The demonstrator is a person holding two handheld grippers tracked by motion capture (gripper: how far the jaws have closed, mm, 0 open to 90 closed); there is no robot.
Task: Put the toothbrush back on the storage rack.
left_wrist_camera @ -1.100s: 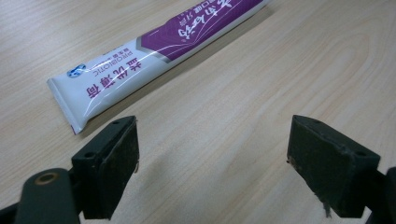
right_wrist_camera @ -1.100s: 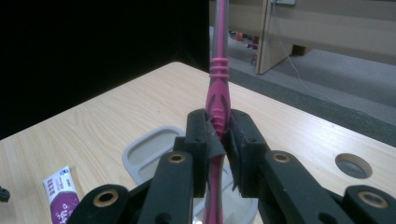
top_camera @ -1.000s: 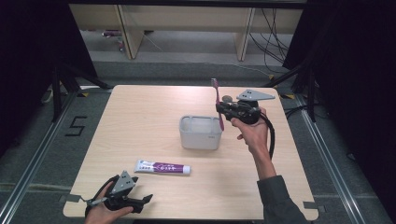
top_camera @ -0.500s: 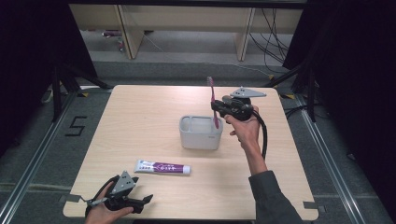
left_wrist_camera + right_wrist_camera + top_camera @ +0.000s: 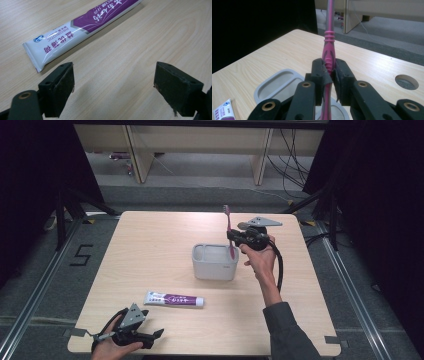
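A pink toothbrush (image 5: 228, 226) stands upright, bristles at the top. My right gripper (image 5: 233, 239) is shut on its handle (image 5: 329, 47). The handle's lower end reaches into the right end of a grey holder (image 5: 215, 269) at the middle of the table. The holder's empty left compartment (image 5: 262, 86) lies below the jaws. A white and purple toothpaste tube (image 5: 174, 299) lies flat in front of the holder. My left gripper (image 5: 150, 336) rests at the table's front left edge, open. The tube's flat end (image 5: 82, 25) lies just beyond its fingertips (image 5: 113, 87), apart from them.
The light wooden table (image 5: 150, 240) has a round hole (image 5: 406, 82) near its far right corner. Wooden shelving (image 5: 200, 145) and cables stand on the floor beyond the far edge. Black frames flank the table.
My right gripper has sunk a little with the toothbrush, bringing its lower end down to the holder's right compartment. The left gripper and the toothpaste tube have stayed put.
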